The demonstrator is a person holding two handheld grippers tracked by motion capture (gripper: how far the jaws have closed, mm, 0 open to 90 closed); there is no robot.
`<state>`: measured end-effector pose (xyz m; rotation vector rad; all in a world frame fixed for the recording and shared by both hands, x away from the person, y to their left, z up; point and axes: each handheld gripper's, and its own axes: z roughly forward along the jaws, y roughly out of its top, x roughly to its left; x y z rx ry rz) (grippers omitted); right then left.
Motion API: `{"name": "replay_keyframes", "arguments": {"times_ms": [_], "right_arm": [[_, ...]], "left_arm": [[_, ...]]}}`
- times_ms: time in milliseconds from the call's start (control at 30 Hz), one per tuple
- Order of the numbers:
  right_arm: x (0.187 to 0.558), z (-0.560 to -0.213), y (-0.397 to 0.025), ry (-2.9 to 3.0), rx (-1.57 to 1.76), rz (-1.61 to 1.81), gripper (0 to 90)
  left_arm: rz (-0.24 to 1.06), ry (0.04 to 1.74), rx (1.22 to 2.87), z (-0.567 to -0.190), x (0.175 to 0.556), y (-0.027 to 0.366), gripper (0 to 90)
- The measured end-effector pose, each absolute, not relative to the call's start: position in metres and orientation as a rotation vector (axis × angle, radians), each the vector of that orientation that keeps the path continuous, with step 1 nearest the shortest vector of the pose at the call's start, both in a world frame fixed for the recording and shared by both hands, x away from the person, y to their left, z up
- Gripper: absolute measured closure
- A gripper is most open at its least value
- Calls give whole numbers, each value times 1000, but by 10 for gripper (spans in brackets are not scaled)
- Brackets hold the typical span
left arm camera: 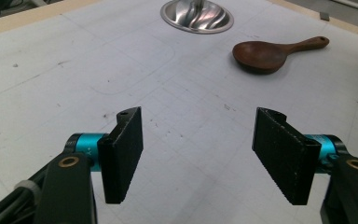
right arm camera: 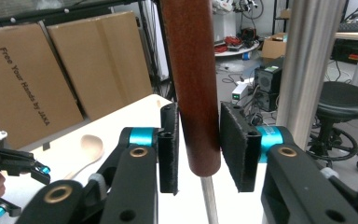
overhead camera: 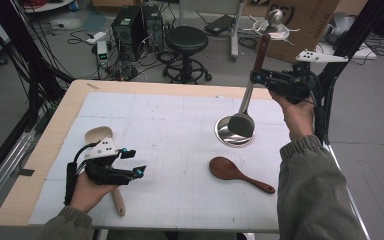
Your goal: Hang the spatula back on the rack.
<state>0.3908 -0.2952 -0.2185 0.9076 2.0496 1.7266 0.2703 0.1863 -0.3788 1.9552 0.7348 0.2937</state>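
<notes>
Three spoons: one ladle (overhead camera: 242, 122), one dark wooden spoon (overhead camera: 237, 173), one pale wooden spoon (overhead camera: 100, 136); one steel bowl (overhead camera: 223, 136)

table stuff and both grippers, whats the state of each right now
right gripper: shut on the ladle's brown handle, raised above the table
ladle: held nearly upright, bowl end down in the metal bowl
metal bowl: upright on the mat
dark wooden spoon: lying flat, free
pale wooden spoon: lying flat, partly under the left hand
left gripper: open, holding nothing, low over the mat
</notes>
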Motion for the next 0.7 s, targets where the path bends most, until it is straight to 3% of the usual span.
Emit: {"name": "replay_keyframes", "arguments": {"times_ms": [200, 467, 500, 533, 567, 633, 700], "right_arm": [[387, -218, -301, 2053, 906, 1739, 632], [379, -213, -311, 2022, 893, 1744, 653], [378, -212, -312, 2016, 895, 1743, 678], [375, -208, -313, 2019, 884, 1732, 778], [375, -208, -313, 2019, 884, 1732, 778], [373, -204, -313, 2016, 857, 1721, 879], [372, -199, -315, 2011, 847, 1724, 893]], "left_arm": [[288, 746, 1953, -381, 271, 188, 329], [295, 758, 1955, -382, 271, 192, 319], [294, 764, 1950, -382, 271, 192, 318], [296, 766, 1950, -382, 271, 193, 318], [297, 763, 1953, -382, 271, 193, 318], [299, 766, 1953, -382, 271, 193, 318], [299, 769, 1947, -382, 270, 193, 317]]}}
